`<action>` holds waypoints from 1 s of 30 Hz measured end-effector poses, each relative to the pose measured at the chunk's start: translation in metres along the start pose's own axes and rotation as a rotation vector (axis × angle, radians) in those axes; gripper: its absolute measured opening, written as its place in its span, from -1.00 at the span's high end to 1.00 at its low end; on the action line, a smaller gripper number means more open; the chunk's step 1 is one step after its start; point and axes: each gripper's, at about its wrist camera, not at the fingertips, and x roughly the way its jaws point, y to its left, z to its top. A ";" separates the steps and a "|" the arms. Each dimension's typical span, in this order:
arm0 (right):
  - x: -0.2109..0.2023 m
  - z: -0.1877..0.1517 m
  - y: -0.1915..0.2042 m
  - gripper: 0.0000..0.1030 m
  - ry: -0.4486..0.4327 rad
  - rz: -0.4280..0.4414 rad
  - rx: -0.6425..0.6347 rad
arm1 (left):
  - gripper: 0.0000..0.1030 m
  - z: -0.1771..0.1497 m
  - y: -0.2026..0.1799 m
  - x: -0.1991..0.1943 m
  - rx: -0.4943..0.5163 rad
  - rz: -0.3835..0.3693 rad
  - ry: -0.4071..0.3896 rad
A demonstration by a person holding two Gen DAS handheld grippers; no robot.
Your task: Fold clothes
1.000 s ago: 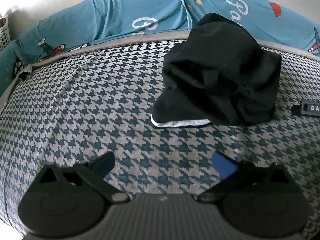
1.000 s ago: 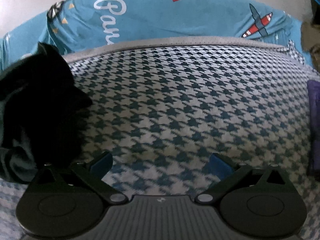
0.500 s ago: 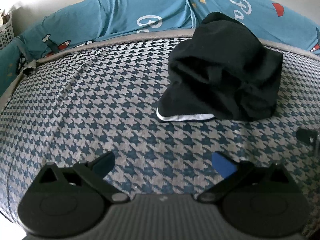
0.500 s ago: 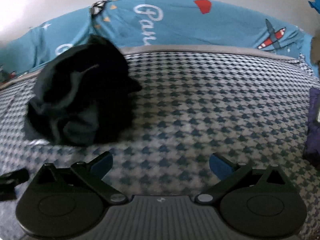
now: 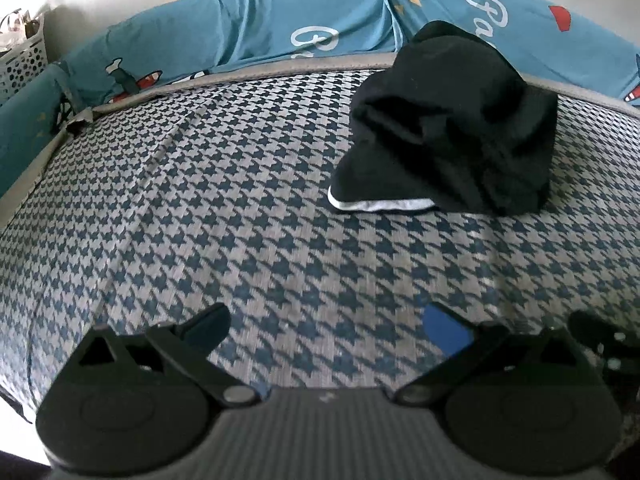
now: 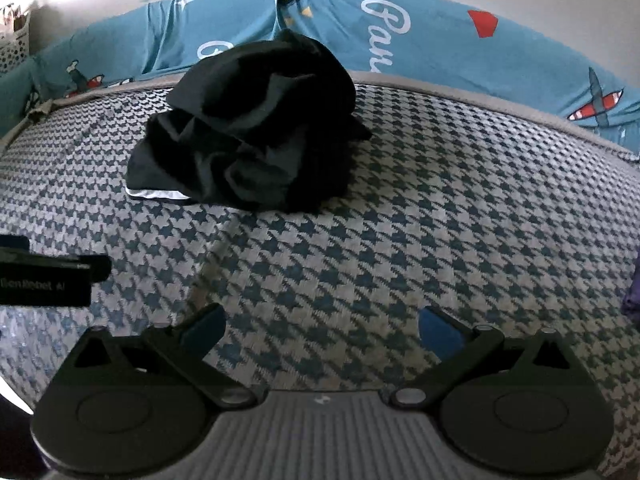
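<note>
Far ahead of both claws, a black cloth sits bunched up on the checked bed. Left claw and right claw are both wide apart, holding nothing.

A wide stretch of houndstooth bed cover lies bare between the left gripper and the crumpled black garment, so a low approach from the near side is unobstructed. The right gripper has the same bare run ahead. Behind the garment, the blue cushion closes off the far edge. A purple item sits at the right margin.
</note>
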 end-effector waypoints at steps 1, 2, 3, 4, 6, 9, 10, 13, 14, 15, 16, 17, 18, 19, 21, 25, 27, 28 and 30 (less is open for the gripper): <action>-0.001 0.000 -0.001 -1.00 -0.003 0.002 0.006 | -1.00 -0.002 -0.002 -0.002 -0.001 -0.003 0.001; 0.000 0.000 -0.003 -1.00 -0.004 -0.002 0.012 | -1.00 -0.004 -0.003 -0.003 -0.001 -0.005 0.002; -0.001 0.000 -0.004 -1.00 -0.005 -0.008 0.017 | -1.00 -0.005 -0.006 -0.005 0.002 -0.006 0.003; -0.002 0.000 -0.006 -1.00 -0.006 -0.014 0.022 | -1.00 -0.006 -0.008 -0.006 0.006 -0.006 0.002; -0.003 0.000 -0.009 -1.00 -0.009 -0.020 0.035 | -1.00 -0.009 -0.013 -0.011 0.018 -0.009 -0.003; -0.006 0.000 -0.014 -1.00 -0.008 -0.016 0.055 | -1.00 -0.012 -0.019 -0.016 0.035 -0.014 -0.008; -0.006 0.000 -0.016 -1.00 -0.004 -0.014 0.057 | -1.00 -0.012 -0.020 -0.017 0.038 -0.014 -0.007; -0.007 0.000 -0.019 -1.00 0.005 -0.011 0.065 | -1.00 -0.014 -0.026 -0.020 0.046 -0.017 -0.006; -0.008 -0.001 -0.020 -1.00 0.005 -0.008 0.068 | -1.00 -0.015 -0.027 -0.021 0.051 -0.019 -0.007; -0.009 -0.001 -0.021 -1.00 0.004 -0.005 0.071 | -1.00 -0.015 -0.029 -0.023 0.054 -0.018 -0.009; -0.010 -0.001 -0.021 -1.00 0.004 -0.002 0.074 | -1.00 -0.015 -0.031 -0.023 0.056 -0.017 -0.010; -0.011 -0.001 -0.022 -1.00 0.004 0.000 0.077 | -1.00 -0.016 -0.032 -0.024 0.058 -0.016 -0.011; -0.011 -0.001 -0.023 -1.00 0.004 0.002 0.077 | -1.00 -0.016 -0.033 -0.025 0.060 -0.015 -0.012; -0.012 -0.001 -0.023 -1.00 0.004 0.002 0.077 | -1.00 -0.016 -0.034 -0.026 0.062 -0.014 -0.013; -0.013 -0.001 -0.023 -1.00 0.004 0.002 0.079 | -1.00 -0.017 -0.035 -0.027 0.064 -0.014 -0.014; -0.014 -0.001 -0.025 -1.00 0.004 -0.001 0.085 | -1.00 -0.017 -0.037 -0.029 0.068 -0.013 -0.014; -0.014 -0.001 -0.025 -1.00 0.004 -0.002 0.088 | -1.00 -0.018 -0.038 -0.031 0.070 -0.013 -0.016; -0.015 -0.001 -0.026 -1.00 0.004 -0.003 0.090 | -1.00 -0.018 -0.038 -0.031 0.070 -0.015 -0.016; -0.015 -0.001 -0.027 -1.00 0.004 -0.004 0.093 | -1.00 -0.018 -0.039 -0.032 0.069 -0.017 -0.018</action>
